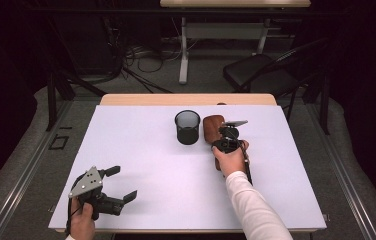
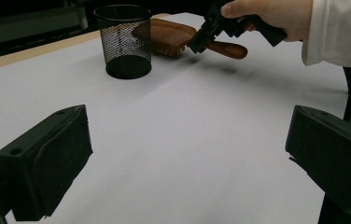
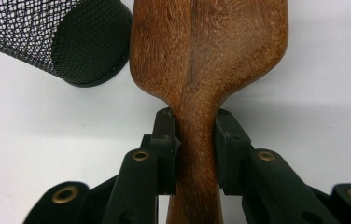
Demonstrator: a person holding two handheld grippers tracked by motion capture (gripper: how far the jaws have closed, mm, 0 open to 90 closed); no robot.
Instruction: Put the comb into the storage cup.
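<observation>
Left hand-held gripper (image 1: pixel 117 184) wide, empty | right hand-held gripper (image 3: pixel 196 140) clamps wooden hairbrush (image 3: pixel 211 51) neck | mesh cup (image 1: pixel 187 127) beside

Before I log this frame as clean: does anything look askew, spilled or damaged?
Nothing stands out. The mesh cup stands upright, the wooden hairbrush looks intact with the right gripper shut on its handle, and the left gripper is open.

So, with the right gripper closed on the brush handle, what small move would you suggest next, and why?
Probably lift the wooden hairbrush a little: the right gripper clamps its handle, yet the brush lies beside the mesh cup, so it must rise before going in.
</observation>
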